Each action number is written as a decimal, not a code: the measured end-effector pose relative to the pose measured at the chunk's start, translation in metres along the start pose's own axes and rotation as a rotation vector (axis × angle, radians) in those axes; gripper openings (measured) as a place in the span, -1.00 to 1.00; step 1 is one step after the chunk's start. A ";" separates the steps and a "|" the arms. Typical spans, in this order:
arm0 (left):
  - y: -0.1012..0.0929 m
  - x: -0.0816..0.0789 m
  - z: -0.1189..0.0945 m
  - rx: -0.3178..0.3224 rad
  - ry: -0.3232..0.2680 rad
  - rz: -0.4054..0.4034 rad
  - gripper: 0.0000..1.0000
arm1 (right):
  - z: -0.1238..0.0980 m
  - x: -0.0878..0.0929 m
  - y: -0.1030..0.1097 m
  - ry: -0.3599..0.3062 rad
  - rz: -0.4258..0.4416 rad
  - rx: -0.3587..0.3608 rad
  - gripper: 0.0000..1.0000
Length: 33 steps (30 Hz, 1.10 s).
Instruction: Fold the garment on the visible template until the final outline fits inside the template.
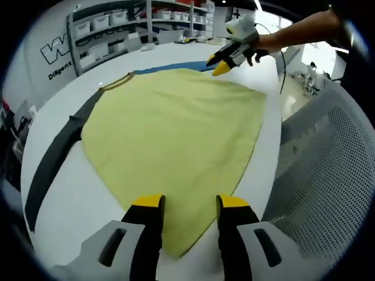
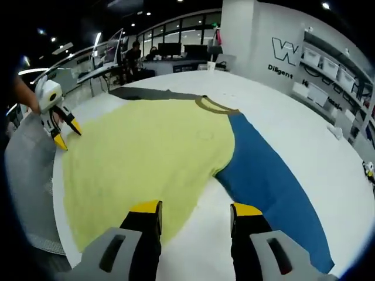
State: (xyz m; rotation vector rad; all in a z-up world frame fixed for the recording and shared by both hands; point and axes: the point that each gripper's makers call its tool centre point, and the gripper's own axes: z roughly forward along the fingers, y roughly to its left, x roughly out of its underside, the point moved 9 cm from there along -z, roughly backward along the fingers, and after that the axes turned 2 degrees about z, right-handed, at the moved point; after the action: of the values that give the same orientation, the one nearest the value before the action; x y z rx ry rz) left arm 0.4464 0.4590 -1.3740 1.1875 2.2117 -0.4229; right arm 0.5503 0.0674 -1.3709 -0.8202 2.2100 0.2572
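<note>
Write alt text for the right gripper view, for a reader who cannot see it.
A yellow shirt with one blue sleeve and one grey sleeve lies flat on a white table. The right hand-held gripper hovers open over its near edge; the left hand-held gripper hangs at the far left.

Left gripper (image 1: 190,204): jaws parted, hovering over the near corner of the yellow garment (image 1: 176,134), nothing between them. Garment lies flat on white table (image 1: 88,193); grey sleeve (image 1: 53,158) at its left side. Right gripper (image 1: 225,61) beyond its far edge, held by a hand (image 1: 263,44).
</note>
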 end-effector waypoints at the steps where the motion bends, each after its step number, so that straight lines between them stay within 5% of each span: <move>1: 0.001 0.001 -0.001 -0.005 0.008 -0.024 -0.23 | 0.004 -0.003 -0.002 -0.014 -0.004 -0.004 -0.13; 6: 0.002 -0.001 -0.001 -0.009 0.013 -0.081 -0.26 | 0.015 -0.004 -0.009 0.002 0.039 -0.024 -0.05; 8: 0.002 0.000 -0.001 -0.013 0.016 -0.076 -0.26 | 0.016 0.006 -0.011 0.081 0.104 -0.022 -0.02; 9: 0.002 0.000 -0.001 -0.016 0.017 -0.070 -0.27 | 0.015 0.003 -0.013 0.001 0.027 -0.049 0.00; 10: 0.002 0.000 -0.001 -0.016 0.018 -0.068 -0.27 | 0.015 0.007 -0.016 0.028 0.115 -0.014 0.07; 20: 0.007 0.001 -0.001 -0.035 -0.003 -0.174 -0.40 | 0.009 0.015 -0.038 0.083 0.108 -0.009 0.43; 29: 0.001 0.000 0.000 -0.014 -0.006 -0.139 -0.20 | 0.006 0.011 -0.022 0.090 0.100 -0.036 0.71; 33: 0.003 -0.004 0.000 -0.042 -0.042 -0.080 0.06 | -0.003 0.009 -0.011 0.059 0.093 -0.048 0.73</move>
State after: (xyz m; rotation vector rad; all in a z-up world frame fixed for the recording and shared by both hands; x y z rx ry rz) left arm 0.4505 0.4582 -1.3714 1.0610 2.2266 -0.4276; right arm 0.5507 0.0538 -1.3749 -0.7610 2.3080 0.3362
